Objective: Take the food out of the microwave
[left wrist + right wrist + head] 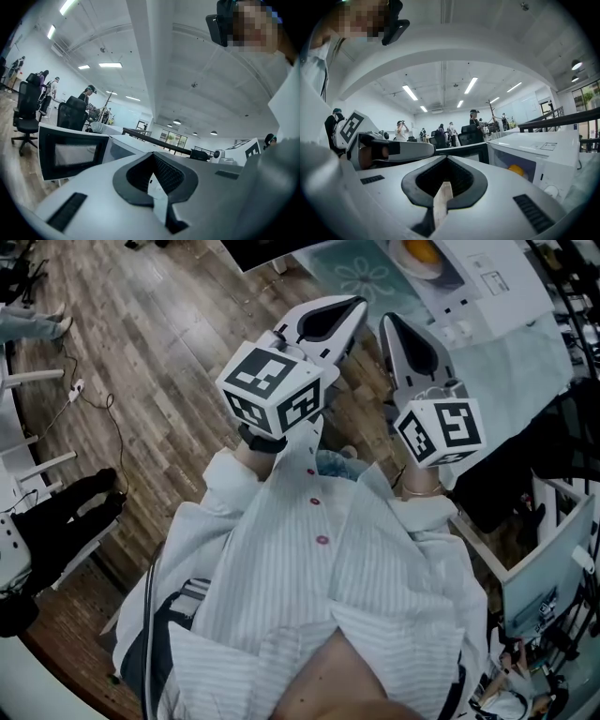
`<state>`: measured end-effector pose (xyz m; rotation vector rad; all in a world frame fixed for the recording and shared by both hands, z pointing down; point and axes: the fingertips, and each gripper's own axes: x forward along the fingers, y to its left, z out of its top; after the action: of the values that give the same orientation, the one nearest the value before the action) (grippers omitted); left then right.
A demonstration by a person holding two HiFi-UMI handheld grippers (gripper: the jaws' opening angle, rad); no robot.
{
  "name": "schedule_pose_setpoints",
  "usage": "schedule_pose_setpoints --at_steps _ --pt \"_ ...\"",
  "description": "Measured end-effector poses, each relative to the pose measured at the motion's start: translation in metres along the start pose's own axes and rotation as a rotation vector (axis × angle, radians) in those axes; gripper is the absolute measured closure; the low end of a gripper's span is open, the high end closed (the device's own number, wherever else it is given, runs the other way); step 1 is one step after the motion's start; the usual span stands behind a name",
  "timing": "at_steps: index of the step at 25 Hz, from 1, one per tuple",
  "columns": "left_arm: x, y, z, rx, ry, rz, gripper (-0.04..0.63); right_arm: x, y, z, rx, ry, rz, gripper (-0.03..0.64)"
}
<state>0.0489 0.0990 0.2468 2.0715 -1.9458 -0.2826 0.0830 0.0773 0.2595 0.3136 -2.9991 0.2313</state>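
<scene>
The white microwave (pixel 487 282) stands on a table at the top right of the head view, with its dark door (pixel 465 152) swung open. An orange piece of food (pixel 515 169) lies inside the cavity and also shows on a pale plate (pixel 419 253). My left gripper (pixel 352 306) and right gripper (pixel 388 324) are held side by side in front of my chest and point toward the microwave, short of it. Both are shut with nothing between their fingers. The open door (pixel 70 153) fills the left of the left gripper view, beyond the shut jaws of the left gripper (pixel 151 180). The right gripper (pixel 443 187) faces the cavity.
A wooden floor (pixel 159 352) with a cable and a power strip (pixel 75 390) lies to the left. The microwave's table has a pale green cloth (pixel 511 357). Office chairs (pixel 26 112) and several people stand in the background. A shelf with clutter (pixel 553 568) is at the right.
</scene>
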Motion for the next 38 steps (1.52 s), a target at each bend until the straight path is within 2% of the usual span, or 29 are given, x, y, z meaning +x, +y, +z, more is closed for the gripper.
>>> schedule_pose_setpoints --at_steps 7,15,21,30,38 --pt "-0.007 0.056 0.011 0.003 0.031 -0.036 0.588 0.058 0.009 0.002 0.021 -0.013 -0.047 0.586" --pt "-0.007 0.089 0.008 -0.022 0.062 -0.072 0.589 0.081 0.002 -0.004 0.053 -0.004 -0.121 0.586" --pt "-0.002 0.112 0.010 -0.044 0.064 -0.067 0.589 0.096 -0.010 -0.008 0.069 0.016 -0.150 0.586" --pt "0.037 0.133 0.017 -0.045 0.079 -0.093 0.588 0.124 -0.044 0.001 0.061 0.014 -0.178 0.586" --pt "0.121 0.145 0.022 -0.030 0.119 -0.179 0.588 0.141 -0.116 -0.004 0.107 0.022 -0.259 0.586"
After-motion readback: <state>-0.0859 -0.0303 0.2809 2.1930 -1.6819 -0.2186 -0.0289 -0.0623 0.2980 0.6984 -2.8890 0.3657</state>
